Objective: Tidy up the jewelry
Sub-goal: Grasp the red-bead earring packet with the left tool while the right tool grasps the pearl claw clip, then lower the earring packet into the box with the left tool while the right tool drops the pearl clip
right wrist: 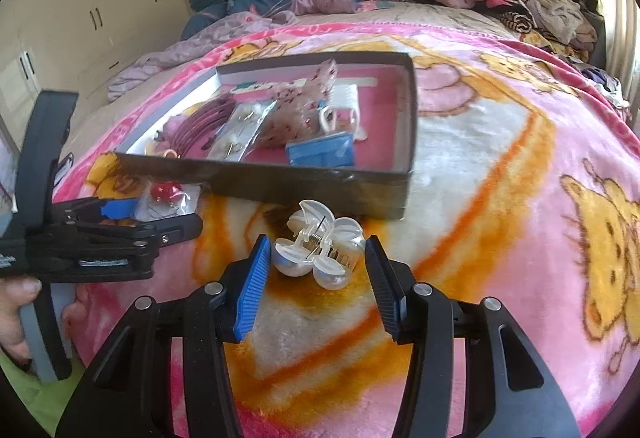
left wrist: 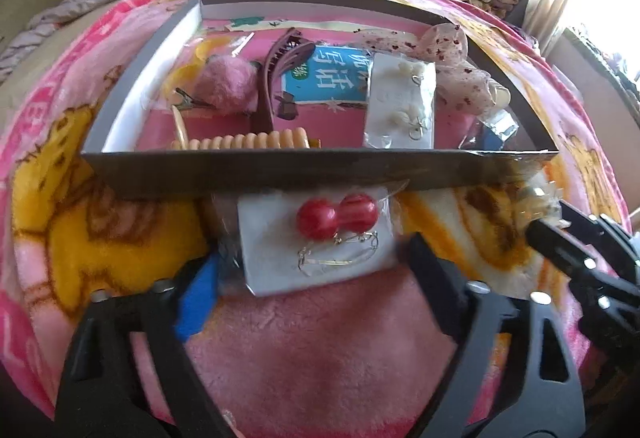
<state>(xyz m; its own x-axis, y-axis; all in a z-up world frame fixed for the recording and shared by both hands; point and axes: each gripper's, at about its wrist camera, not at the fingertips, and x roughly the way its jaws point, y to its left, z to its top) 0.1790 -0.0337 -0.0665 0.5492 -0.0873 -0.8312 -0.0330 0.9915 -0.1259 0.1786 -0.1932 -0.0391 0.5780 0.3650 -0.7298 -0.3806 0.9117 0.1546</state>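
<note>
A red bead earring pair on a white card in a clear bag (left wrist: 320, 238) lies on the blanket against the front wall of the grey box (left wrist: 280, 168). My left gripper (left wrist: 316, 270) is open around the card; it also shows in the right wrist view (right wrist: 160, 222). A clear hair claw with pearl balls (right wrist: 320, 246) lies on the blanket in front of the box (right wrist: 312, 186). My right gripper (right wrist: 316, 278) is open, its fingers on either side of the claw. The right gripper's fingers (left wrist: 560, 238) show in the left wrist view.
The box holds a white earring card (left wrist: 400, 106), a brown hair claw (left wrist: 276, 78), a pink pompom clip (left wrist: 228, 82), a wooden bead bracelet (left wrist: 248, 140), a blue card (right wrist: 322, 150) and a spotted bow (left wrist: 452, 54). Clothes pile (right wrist: 520, 2) at the bed's far end.
</note>
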